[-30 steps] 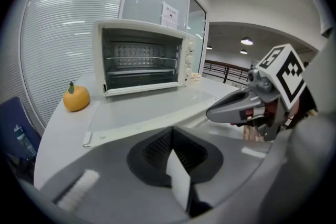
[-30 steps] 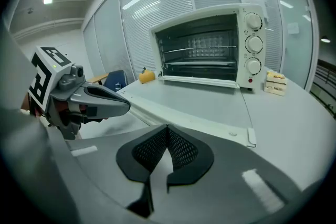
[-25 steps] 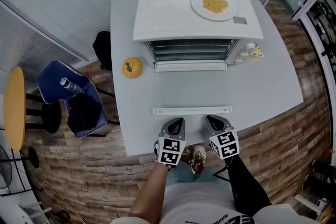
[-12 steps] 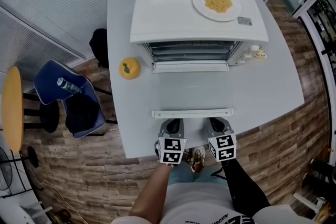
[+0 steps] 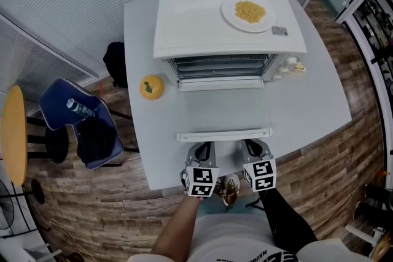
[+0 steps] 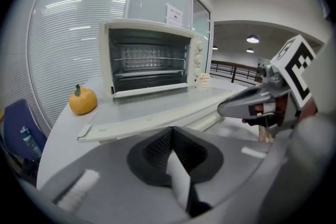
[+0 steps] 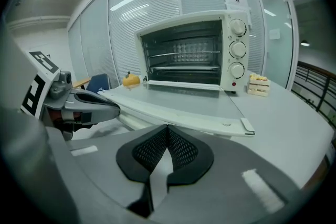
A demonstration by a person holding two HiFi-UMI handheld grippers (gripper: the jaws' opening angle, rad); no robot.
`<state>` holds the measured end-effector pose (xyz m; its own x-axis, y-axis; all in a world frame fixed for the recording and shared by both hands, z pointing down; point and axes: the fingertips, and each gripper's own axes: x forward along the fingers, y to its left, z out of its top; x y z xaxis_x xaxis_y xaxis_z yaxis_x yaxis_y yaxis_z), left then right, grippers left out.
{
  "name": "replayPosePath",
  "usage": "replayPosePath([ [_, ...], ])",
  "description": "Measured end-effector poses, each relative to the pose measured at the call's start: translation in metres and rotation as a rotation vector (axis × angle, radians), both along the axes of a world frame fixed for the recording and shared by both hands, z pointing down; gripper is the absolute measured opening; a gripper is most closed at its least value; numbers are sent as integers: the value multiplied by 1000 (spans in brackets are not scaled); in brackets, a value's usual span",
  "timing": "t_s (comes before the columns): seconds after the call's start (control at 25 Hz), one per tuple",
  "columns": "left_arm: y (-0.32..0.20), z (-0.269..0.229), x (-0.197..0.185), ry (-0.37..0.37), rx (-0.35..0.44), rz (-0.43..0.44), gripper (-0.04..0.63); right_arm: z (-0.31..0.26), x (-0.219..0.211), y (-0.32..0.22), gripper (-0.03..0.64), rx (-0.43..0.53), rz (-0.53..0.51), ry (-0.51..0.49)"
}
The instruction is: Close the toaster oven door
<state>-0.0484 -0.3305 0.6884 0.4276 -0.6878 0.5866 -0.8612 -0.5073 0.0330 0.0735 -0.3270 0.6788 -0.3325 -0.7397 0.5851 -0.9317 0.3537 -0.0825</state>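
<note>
- White toaster oven (image 5: 228, 15) stands at upper centre of the head view on the grey bench (image 5: 319, 95), with its cavity facing the bottom of the frame.
- Glass toaster oven door (image 5: 224, 108) is open and folded down level. Its long axis runs left to right, and its handle (image 5: 224, 135) edge points toward the bottom of the frame.
- Just below the handle, the left gripper (image 5: 204, 146) and right gripper (image 5: 252, 145) sit side by side, tips pointing up-frame at it. Contact with the handle cannot be confirmed.
- Left gripper view: jaws closed together with nothing between them. The door's handle edge crosses the frame just above the tips.
- Right gripper view: jaws closed together and empty, with the handle edge likewise just above the tips.
- On the oven top rests a plate (image 5: 230, 8) of yellow food. An orange (image 5: 151, 87) lies left of the door.
</note>
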Motion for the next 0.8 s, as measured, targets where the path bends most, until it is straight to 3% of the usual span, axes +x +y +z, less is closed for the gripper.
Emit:
replayPosePath([
  [0.52,-29,-59,5,116,166,18,55,-57,-3,-26,2,158,59,25],
  [0.8,-40,-89,5,81,266,57,54,-88,-1,-39,2,255,104,63],
])
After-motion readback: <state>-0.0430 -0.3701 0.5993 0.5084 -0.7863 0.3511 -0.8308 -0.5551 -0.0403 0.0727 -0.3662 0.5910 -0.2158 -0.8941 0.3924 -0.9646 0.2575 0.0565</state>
